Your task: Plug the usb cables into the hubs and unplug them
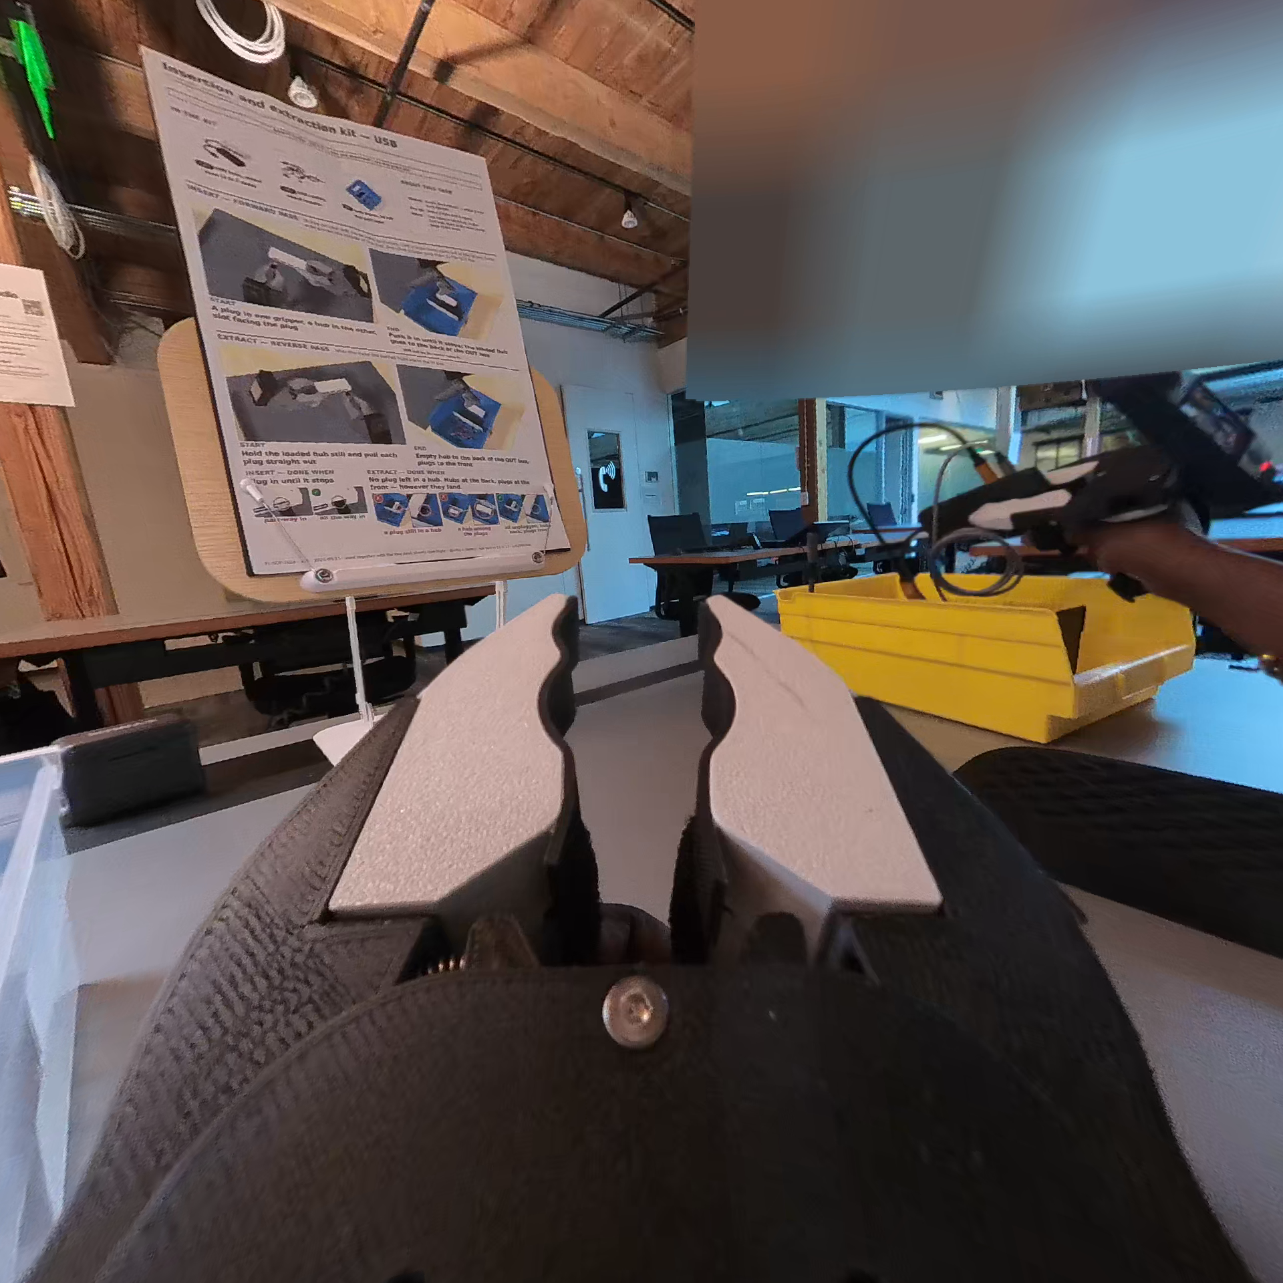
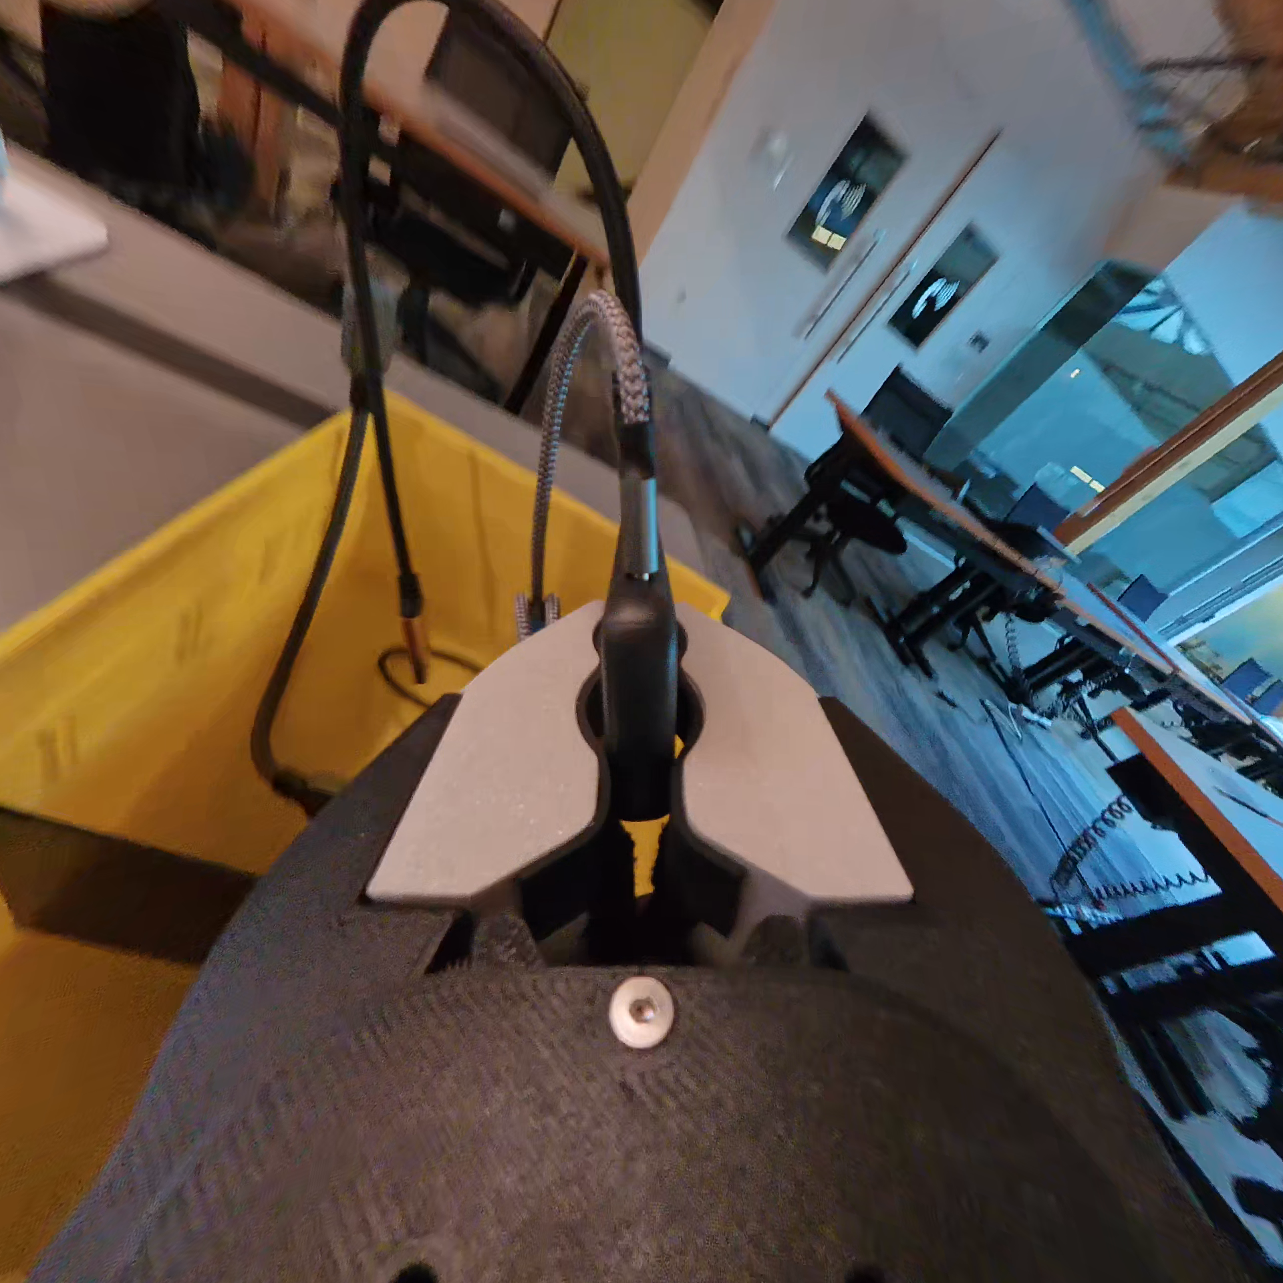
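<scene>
My right gripper is shut on a slim black hub, seen edge-on, held above the yellow bin. A grey braided cable with a silver plug is seated in the hub's tip. A black cable loops up and hangs down, and its copper-coloured plug dangles over the bin. In the left wrist view the right gripper is held high at the right over the yellow bin, with cables dangling from it. My left gripper is open and empty above the grey table.
An instruction sheet on a wooden stand stands at the back left. A dark grey box and a clear container edge are at the left. A black mat lies at the right. A person's forearm reaches over the bin. The left gripper's tips are roughly 50 cm from the right gripper's.
</scene>
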{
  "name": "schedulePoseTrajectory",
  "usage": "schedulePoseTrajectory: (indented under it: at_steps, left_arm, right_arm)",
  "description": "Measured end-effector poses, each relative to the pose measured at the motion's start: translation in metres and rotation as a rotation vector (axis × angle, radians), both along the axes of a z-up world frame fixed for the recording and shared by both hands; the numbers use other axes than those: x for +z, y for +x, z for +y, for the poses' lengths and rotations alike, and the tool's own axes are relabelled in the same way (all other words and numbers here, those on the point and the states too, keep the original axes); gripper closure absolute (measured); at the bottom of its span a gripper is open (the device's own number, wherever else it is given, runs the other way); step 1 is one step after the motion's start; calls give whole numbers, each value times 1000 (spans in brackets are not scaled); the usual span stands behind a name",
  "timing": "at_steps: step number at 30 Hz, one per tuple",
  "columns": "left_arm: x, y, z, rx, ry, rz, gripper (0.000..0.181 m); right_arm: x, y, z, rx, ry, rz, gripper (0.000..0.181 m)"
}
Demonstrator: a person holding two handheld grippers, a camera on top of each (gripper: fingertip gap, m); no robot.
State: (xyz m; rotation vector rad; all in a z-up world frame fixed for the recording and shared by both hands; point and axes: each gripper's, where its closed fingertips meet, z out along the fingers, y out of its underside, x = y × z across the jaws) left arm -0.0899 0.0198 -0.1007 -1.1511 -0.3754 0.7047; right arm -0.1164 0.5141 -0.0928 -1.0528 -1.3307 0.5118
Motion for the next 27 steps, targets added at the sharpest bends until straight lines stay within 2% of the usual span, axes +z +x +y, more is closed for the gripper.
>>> schedulePoseTrajectory:
  at_steps: [4,11,14,17,22,27]
  left_arm:
    - [-2,2,5,1,-38,20,148]
    - [0,-1,-1,4,8,-1,148]
    - [0,-2,-3,3,22,-7,148]
    - [0,-2,-3,-1,21,-9,148]
    - [0,-2,-3,-4,23,-7,148]
    - [2,-1,-4,0,32,-3,146]
  right_arm:
    - [-34,-4,-3,-19,49,-159,166]
    - [-66,-5,-15,19,117,-430,149]
    - [-71,3,-22,55,65,-515,142]
    - [-71,13,-37,132,-71,-558,110]
    - [-28,24,-51,175,-175,-357,83]
    - [35,36,-72,197,-202,40,42]
